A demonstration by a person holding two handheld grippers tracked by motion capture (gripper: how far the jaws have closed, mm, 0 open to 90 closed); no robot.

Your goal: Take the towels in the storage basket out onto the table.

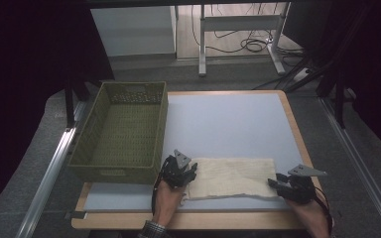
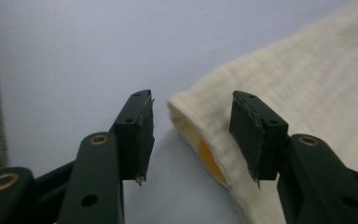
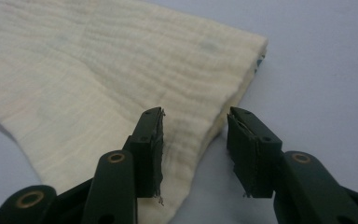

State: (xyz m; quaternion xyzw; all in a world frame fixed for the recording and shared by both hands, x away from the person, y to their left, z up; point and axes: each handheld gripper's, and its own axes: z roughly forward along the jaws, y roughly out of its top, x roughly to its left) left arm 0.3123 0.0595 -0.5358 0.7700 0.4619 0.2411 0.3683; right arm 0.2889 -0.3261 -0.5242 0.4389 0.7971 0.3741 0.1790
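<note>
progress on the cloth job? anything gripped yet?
Done: cream cloth lies folded flat on the table. In hand: left gripper and right gripper each straddle a cloth end, jaws open, nothing gripped. Left: close, lift; probably into the empty basket.

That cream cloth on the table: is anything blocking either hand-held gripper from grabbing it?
Nothing visible. The left hand-held gripper is open around the cloth at its left end, and the right hand-held gripper is open astride its right edge.

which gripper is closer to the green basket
Left. The left gripper sits at the cloth's left end, just beside the basket's near corner; the right gripper is at the cloth's far end.
</note>
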